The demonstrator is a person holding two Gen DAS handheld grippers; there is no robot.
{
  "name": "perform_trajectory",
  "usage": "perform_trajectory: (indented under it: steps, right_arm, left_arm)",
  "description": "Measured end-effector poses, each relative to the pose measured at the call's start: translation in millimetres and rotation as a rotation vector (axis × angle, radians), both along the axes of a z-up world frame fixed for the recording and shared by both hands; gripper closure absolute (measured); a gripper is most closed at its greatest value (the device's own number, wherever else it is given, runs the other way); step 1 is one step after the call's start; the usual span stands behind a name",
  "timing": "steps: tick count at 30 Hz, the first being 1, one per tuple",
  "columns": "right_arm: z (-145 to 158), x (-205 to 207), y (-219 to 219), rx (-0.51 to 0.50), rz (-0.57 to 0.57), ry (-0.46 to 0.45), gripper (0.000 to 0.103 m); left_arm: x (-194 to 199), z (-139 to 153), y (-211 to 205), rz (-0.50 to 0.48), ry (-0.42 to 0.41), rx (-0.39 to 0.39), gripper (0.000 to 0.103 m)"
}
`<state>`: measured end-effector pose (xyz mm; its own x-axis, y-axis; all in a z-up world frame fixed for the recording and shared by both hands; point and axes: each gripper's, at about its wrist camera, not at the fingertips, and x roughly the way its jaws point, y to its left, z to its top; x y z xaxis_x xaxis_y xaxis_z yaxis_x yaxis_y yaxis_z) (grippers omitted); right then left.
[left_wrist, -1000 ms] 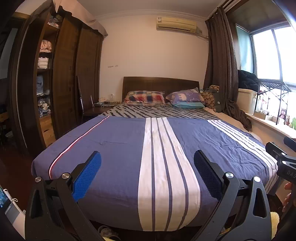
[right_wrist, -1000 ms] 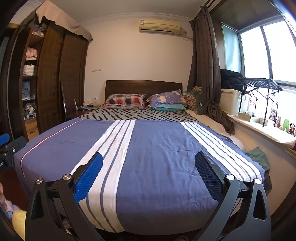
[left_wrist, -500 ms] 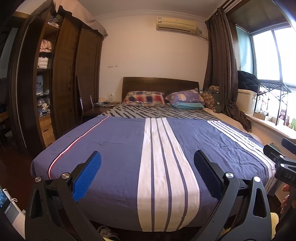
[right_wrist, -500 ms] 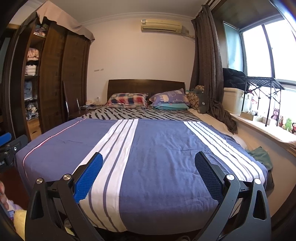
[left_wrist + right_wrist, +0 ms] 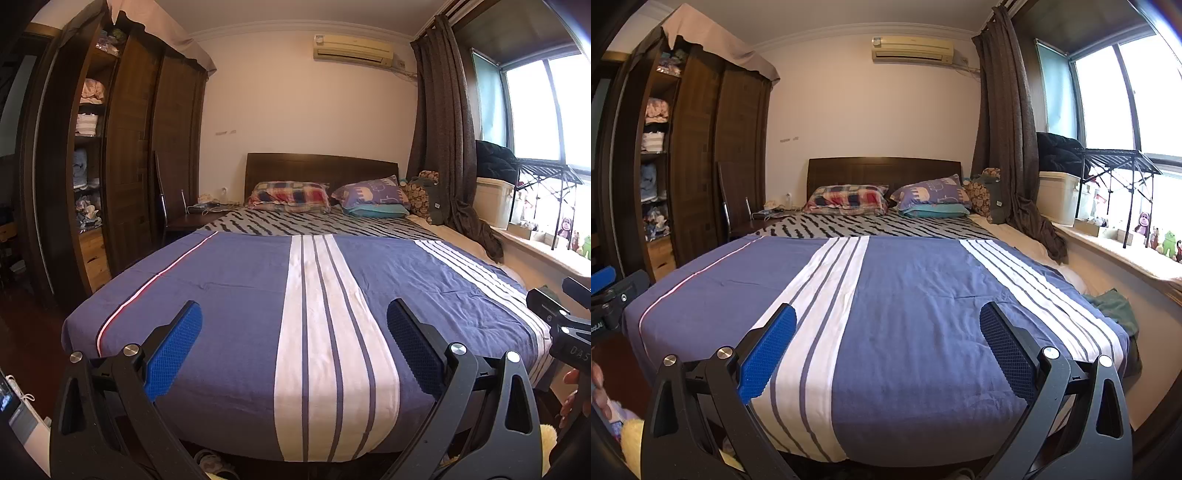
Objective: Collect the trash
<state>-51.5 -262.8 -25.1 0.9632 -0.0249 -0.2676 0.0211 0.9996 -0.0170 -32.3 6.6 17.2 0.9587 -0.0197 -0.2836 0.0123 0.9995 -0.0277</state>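
Both grippers are held at the foot of a bed with a blue, white-striped cover (image 5: 236,295) (image 5: 923,302). My left gripper (image 5: 293,350) is open and empty, its blue pads wide apart. My right gripper (image 5: 886,354) is open and empty too. The right gripper shows at the right edge of the left wrist view (image 5: 565,328); the left gripper shows at the left edge of the right wrist view (image 5: 609,295). No trash shows on the bed cover. Small items lie on a dark bedside table (image 5: 201,212), too small to tell.
A dark wardrobe with open shelves (image 5: 122,155) stands left. Two pillows (image 5: 290,195) lie at the headboard. A curtain (image 5: 443,147), a white storage box (image 5: 493,201) and a windowsill with toys (image 5: 1156,240) are right. A green cloth (image 5: 1113,304) lies beside the bed.
Both views have shifted slightly; the bed sits a little further left in the frame and looks a touch farther away. The grippers stay open.
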Motion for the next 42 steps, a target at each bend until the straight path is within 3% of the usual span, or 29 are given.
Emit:
perform_trajectory:
  steps: [42]
  right_arm:
    - [-2.4, 0.7, 8.2, 0.005, 0.014, 0.004, 0.003]
  left_arm:
    - [-0.1, 2.6, -1.1, 0.006, -0.004, -0.007, 0.008]
